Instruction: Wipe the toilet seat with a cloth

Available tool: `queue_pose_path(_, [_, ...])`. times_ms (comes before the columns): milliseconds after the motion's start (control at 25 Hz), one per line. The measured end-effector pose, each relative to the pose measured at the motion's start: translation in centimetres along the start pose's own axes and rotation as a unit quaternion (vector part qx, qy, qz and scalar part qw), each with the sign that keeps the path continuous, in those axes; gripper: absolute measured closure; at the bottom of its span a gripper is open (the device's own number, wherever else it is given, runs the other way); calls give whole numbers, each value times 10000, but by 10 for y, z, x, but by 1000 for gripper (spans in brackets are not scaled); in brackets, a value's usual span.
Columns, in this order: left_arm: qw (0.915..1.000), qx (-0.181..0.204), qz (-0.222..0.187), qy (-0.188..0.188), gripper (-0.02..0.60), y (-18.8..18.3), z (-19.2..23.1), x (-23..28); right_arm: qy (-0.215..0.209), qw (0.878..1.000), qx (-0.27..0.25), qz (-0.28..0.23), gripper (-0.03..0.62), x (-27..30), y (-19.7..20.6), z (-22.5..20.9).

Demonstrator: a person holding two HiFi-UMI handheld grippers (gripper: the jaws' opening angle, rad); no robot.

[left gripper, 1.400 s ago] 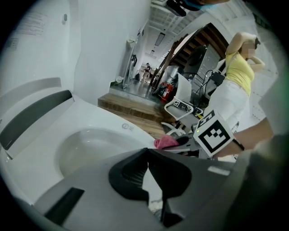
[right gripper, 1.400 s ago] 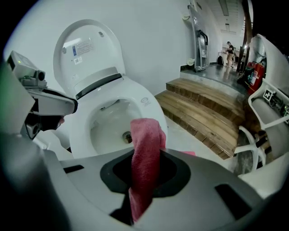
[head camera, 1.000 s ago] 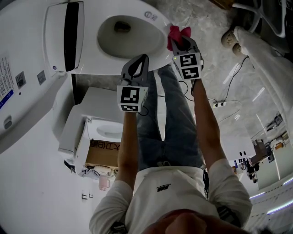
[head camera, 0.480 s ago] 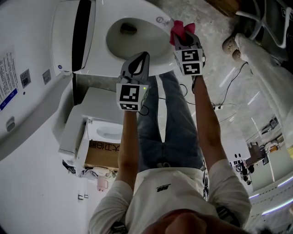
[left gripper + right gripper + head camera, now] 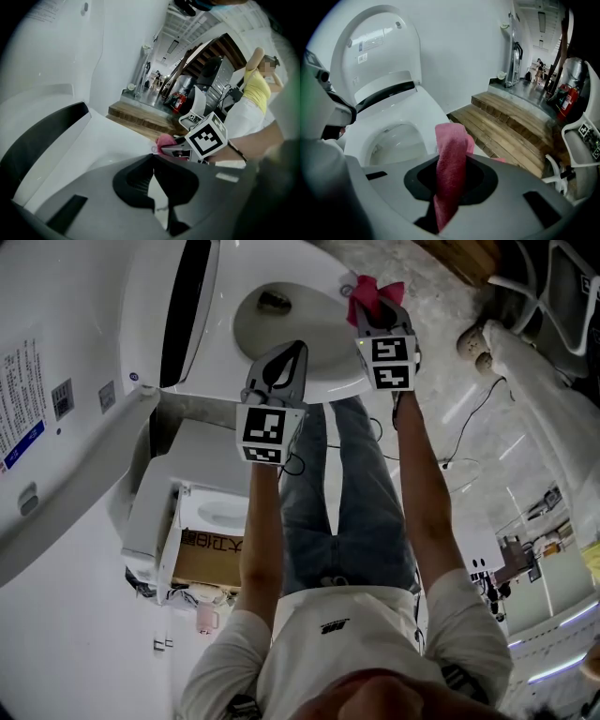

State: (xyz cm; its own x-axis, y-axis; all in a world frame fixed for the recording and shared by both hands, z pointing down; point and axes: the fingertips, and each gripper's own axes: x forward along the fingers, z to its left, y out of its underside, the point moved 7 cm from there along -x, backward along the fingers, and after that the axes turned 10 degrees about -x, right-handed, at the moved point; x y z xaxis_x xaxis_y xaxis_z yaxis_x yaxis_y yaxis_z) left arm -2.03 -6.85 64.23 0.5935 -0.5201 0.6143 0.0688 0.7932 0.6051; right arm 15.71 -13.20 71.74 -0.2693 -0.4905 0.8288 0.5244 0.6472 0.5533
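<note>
Toilet seat [image 5: 328,379] edge, right hand-held gripper [image 5: 376,313] pinching cloth [image 5: 368,293], left hand-held gripper [image 5: 292,352] seemingly closed.

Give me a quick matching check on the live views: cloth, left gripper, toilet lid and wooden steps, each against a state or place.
Things:
1. pink cloth
2. left gripper
3. toilet lid
4. wooden steps

States or places:
A. raised upright
B. jaws together, nothing between them
C. low, in the right half of the right gripper view
D. clamped in the right gripper

Pairs: 1-D, 2-B, 3-A, 4-C
</note>
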Motion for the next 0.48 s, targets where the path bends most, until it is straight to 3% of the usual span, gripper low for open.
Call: queue_pose_path(480, [9995,-96,-227,-191,571,-24,37,-10,-80,9996,-254,-83,543,25,-42,16])
